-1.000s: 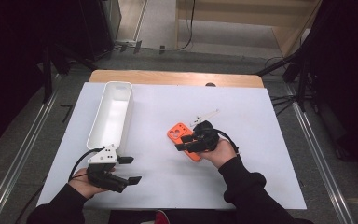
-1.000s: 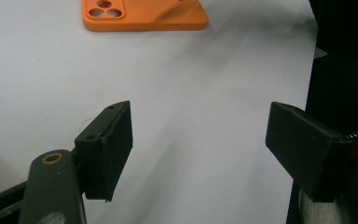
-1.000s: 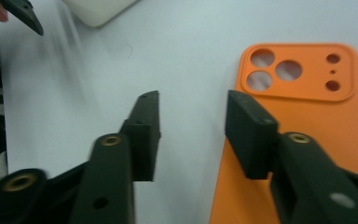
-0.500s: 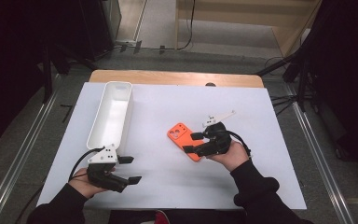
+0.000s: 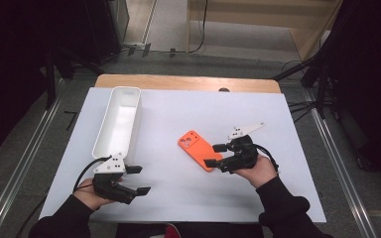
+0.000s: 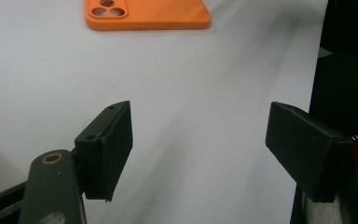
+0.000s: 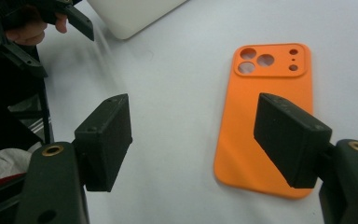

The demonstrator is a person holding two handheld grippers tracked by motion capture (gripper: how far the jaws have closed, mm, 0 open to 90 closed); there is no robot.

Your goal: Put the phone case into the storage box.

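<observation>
1. The orange phone case lies flat, camera holes up, on the white tabletop, right of the long white tray and well apart from it. No pad presses on it.

2. The right gripper sits just beside the case's near right edge. Its jaws have just been opening and now stand wide. In the right gripper view one pad hangs over the case's lower part and the other pad stands over bare tabletop, so nothing is gripped.

3. The left gripper rests near the tabletop's front edge, below the tray's near end. Its jaws are also well open and empty. Its own view looks across bare surface to the case farther off.

4. Judged from this, the step in hand is letting go of the case, or re-setting on it, with the right gripper.

5. To do that well, lift or draw the right gripper straight away from the case. A pad dragged across the smooth shell would likely slide or spin it.

6. If a fresh grip is meant, bring the pads onto the two long edges, across the narrow width. A thin flat shell gives little to pinch from above.

7. Keep the left gripper clear of the tray rim until it is needed.
</observation>
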